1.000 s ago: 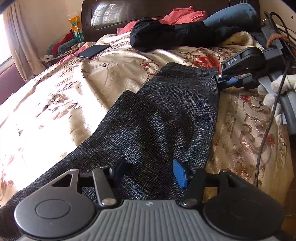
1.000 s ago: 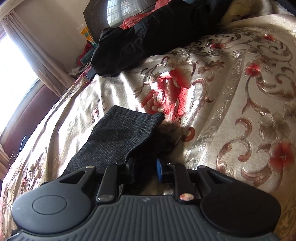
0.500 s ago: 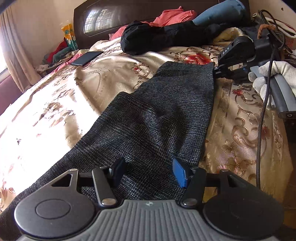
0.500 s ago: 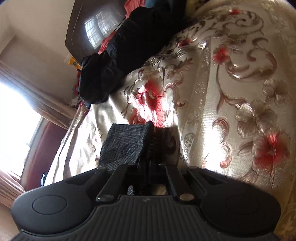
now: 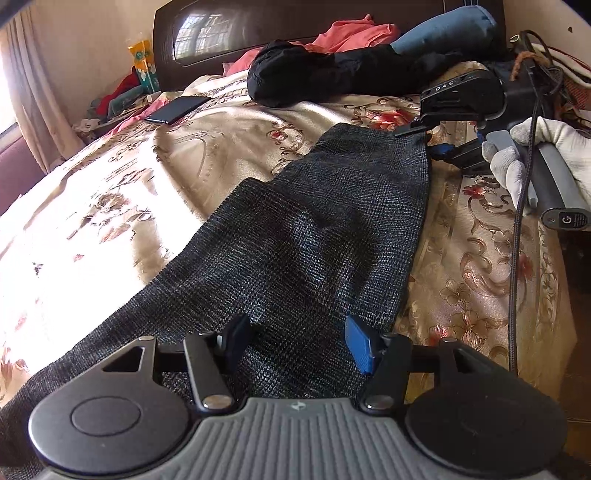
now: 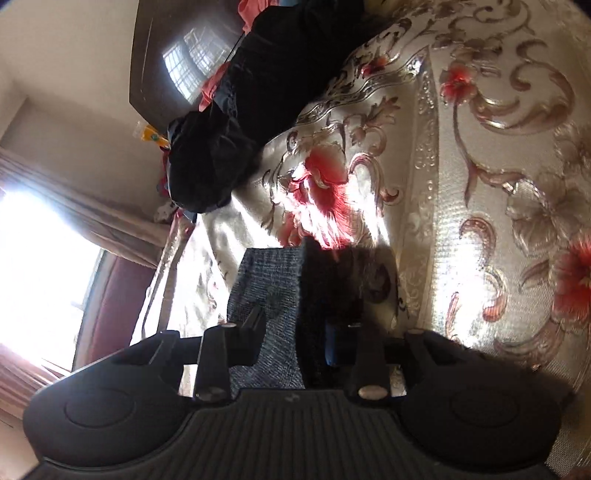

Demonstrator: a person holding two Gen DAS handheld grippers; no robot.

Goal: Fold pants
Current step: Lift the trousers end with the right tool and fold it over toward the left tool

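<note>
Dark grey checked pants (image 5: pixel 314 236) lie stretched along the floral bedspread (image 5: pixel 184 177), one layer folded over another. My left gripper (image 5: pixel 295 339) is open, low over the near part of the pants, fabric between its fingers. My right gripper (image 5: pixel 428 136) is at the far right corner of the pants, held by a white-gloved hand (image 5: pixel 546 147). In the right wrist view the right gripper (image 6: pixel 295 332) is open and the pants corner (image 6: pixel 269 291) lies between its parted fingers.
A black garment (image 5: pixel 332 74) lies across the bed's far end, with pink clothes (image 5: pixel 351 33) and a blue pillow (image 5: pixel 443 29) behind it. A dark phone (image 5: pixel 177 110) lies at the far left. A black cable (image 5: pixel 517 240) hangs at the right bed edge. A dark headboard (image 5: pixel 221 33) stands behind.
The right gripper closed on the far pants corner, tilted, and has now opened, the corner still between its fingers. The left gripper stayed open over the near fabric.
</note>
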